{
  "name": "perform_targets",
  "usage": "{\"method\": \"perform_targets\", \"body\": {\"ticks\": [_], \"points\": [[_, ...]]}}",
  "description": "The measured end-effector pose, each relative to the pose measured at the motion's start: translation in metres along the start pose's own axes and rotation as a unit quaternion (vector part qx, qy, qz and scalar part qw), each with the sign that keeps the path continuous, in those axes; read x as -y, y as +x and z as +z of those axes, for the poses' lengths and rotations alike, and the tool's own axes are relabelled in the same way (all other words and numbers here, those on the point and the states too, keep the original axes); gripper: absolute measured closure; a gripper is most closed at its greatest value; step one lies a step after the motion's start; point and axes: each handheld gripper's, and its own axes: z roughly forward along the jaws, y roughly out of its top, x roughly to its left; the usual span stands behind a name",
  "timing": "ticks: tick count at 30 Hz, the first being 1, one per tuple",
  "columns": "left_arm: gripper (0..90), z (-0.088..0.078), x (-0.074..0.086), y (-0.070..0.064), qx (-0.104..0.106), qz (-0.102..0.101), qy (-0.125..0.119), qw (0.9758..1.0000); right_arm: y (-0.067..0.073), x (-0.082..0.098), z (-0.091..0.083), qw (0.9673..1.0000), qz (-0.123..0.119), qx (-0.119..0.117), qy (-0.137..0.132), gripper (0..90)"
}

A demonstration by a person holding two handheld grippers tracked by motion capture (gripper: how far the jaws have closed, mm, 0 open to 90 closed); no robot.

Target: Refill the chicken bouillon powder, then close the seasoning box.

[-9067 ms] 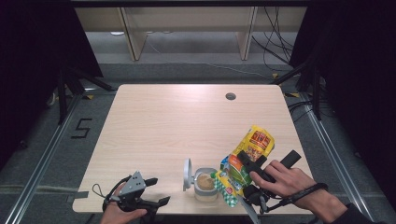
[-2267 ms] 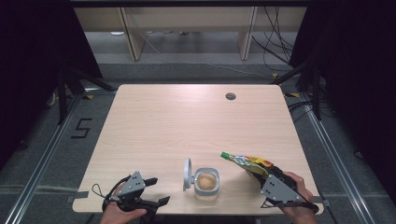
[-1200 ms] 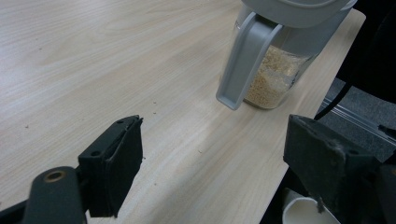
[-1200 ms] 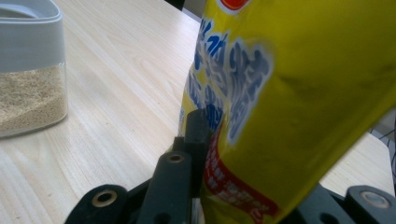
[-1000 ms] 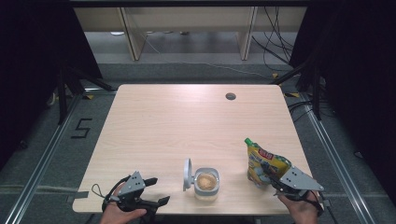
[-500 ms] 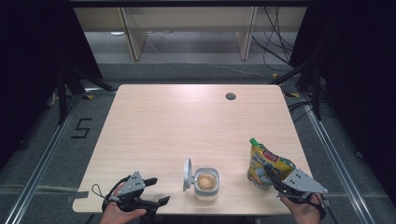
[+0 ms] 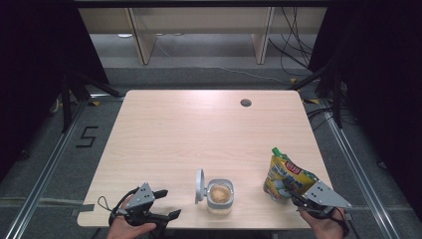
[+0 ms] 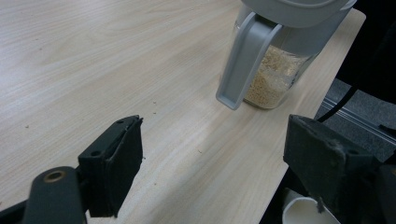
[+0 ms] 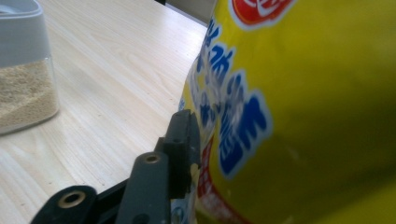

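1. Since the earlier frames, the yellow pouch has travelled from above the open container to the right front part of the desk, where it now stands upright on its base.
2. Half a second ago it stood in much the same spot, so it has settled there.
3. The right gripper sits at the pouch's lower near side, with the person's right hand behind it at the desk's front edge.
4. Its jaws have just been opening, with the pouch between them; in the right gripper view one black jaw lies just beside the printed face of the pouch, and I cannot tell whether it still presses on it.
5. The left gripper rests near the front left edge of the desk, jaws wide apart with nothing between them.
6. The container stands between the two grippers near the front edge, part filled with pale grain, its grey lid flipped up on the left side.
7. In the left gripper view the container is ahead of the spread jaws, well apart from them.
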Motion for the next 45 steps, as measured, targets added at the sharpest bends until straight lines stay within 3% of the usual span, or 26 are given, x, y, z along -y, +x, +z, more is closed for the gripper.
{"method": "perform_targets", "body": {"ticks": [7, 8, 9, 11, 14, 15, 16, 17, 18, 19, 21, 23, 24, 25, 26, 27, 28, 31, 33, 34, 36, 37, 38, 39, 40, 45], "points": [[19.1, 0.001, 0.000, -0.001, 0.000, -0.006, -0.010, 0.9999, 0.003, 0.000, -0.003, 0.9997, 0.021, 0.006, 0.008, 42.5], [19.1, 0.000, 0.000, 0.000, -0.005, 0.005, 0.001, 1.0000, 0.005, 0.000, -0.005, 0.9991, 0.040, 0.008, 0.013, 41.0], [19.1, 0.000, 0.000, 0.000, -0.004, 0.002, 0.000, 1.0000, 0.003, 0.001, -0.005, 0.9994, 0.032, 0.009, 0.008, 39.4], [19.1, 0.000, 0.000, -0.001, -0.002, -0.003, -0.004, 1.0000, 0.005, 0.002, -0.008, 0.9984, 0.053, 0.004, 0.021, 36.8], [19.1, 0.001, 0.000, -0.001, -0.001, -0.006, -0.009, 0.9999, 0.005, 0.005, -0.012, 0.9982, 0.056, 0.002, 0.018, 35.3], [19.1, 0.000, 0.000, -0.001, -0.002, -0.004, -0.004, 1.0000, 0.008, 0.005, -0.014, 0.9969, 0.076, 0.007, 0.023, 34.5], [19.1, 0.000, 0.000, -0.001, -0.001, -0.005, -0.004, 1.0000, 0.007, 0.006, -0.015, 0.9971, 0.072, 0.003, 0.024, 33.8], [19.1, 0.001, 0.000, -0.001, 0.000, -0.004, -0.009, 1.0000, 0.009, 0.006, -0.017, 0.9951, 0.093, 0.004, 0.035, 33.2], [19.1, 0.000, 0.000, -0.001, -0.001, -0.002, -0.007, 1.0000, 0.007, 0.007, -0.016, 0.9965, 0.079, 0.005, 0.027, 32.6], [19.1, -0.002, 0.000, 0.001, -0.008, 0.007, 0.009, 0.9999, 0.008, 0.008, -0.017, 0.9953, 0.090, 0.003, 0.035, 31.5], [19.1, 0.000, 0.000, 0.000, -0.003, 0.000, -0.003, 1.0000, 0.008, 0.010, -0.020, 0.9949, 0.091, -0.004, 0.044, 31.1], [19.1, -0.001, 0.000, 0.001, -0.006, 0.006, 0.006, 0.9999, 0.008, 0.011, -0.019, 0.9964, 0.077, 0.003, 0.036, 30.3], [19.1, -0.001, 0.000, 0.001, -0.006, 0.006, 0.005, 1.0000, 0.008, 0.011, -0.020, 0.9961, 0.078, 0.001, 0.043, 30.2], [19.1, 0.000, 0.000, 0.001, -0.004, 0.005, -0.002, 1.0000, 0.013, 0.011, -0.024, 0.9923, 0.108, 0.002, 0.060, 30.0], [19.1, 0.000, 0.000, 0.000, -0.003, 0.001, -0.003, 1.0000, 0.008, 0.012, -0.021, 0.9958, 0.083, 0.002, 0.041, 29.8], [19.1, 0.000, 0.000, -0.001, -0.004, -0.001, -0.004, 1.0000, 0.011, 0.011, -0.023, 0.9933, 0.103, -0.005, 0.050, 29.7], [19.1, 0.000, 0.000, -0.001, -0.002, -0.005, -0.006, 1.0000, 0.012, 0.012, -0.026, 0.9929, 0.105, 0.007, 0.056, 29.4], [19.1, -0.001, -0.001, 0.000, -0.003, 0.004, -0.003, 1.0000, 0.011, 0.013, -0.028, 0.9930, 0.103, 0.005, 0.057, 29.3], [19.1, -0.002, -0.001, 0.000, -0.005, 0.006, 0.001, 1.0000, 0.011, 0.014, -0.027, 0.9947, 0.089, 0.010, 0.051, 29.0], [19.1, -0.002, -0.001, 0.000, -0.004, 0.009, -0.002, 1.0000, 0.014, 0.013, -0.029, 0.9924, 0.105, 0.005, 0.063, 29.0], [19.1, -0.002, -0.002, 0.000, -0.003, 0.010, -0.003, 0.9999, 0.014, 0.013, -0.030, 0.9921, 0.108, 0.001, 0.065, 28.8], [19.2, -0.002, -0.002, 0.000, -0.004, 0.010, 0.000, 0.9999, 0.013, 0.014, -0.029, 0.9949, 0.085, 0.010, 0.054, 28.9], [19.3, -0.003, -0.002, -0.001, -0.012, 0.005, 0.006, 0.9999, 0.016, 0.013, -0.031, 0.9921, 0.106, 0.007, 0.068, 28.8], [19.7, -0.003, -0.003, -0.002, -0.012, 0.005, 0.005, 0.9999, 0.017, 0.013, -0.033, 0.9915, 0.108, 0.010, 0.072, 28.8], [20.3, -0.002, -0.003, -0.004, -0.009, -0.008, -0.004, 0.9999, 0.015, 0.013, -0.032, 0.9940, 0.087, 0.009, 0.065, 28.9], [35.8, -0.005, -0.007, -0.006, -0.003, -0.006, -0.014, 0.9999, 0.017, 0.014, -0.033, 0.9921, 0.102, 0.003, 0.072, 28.8]]}}
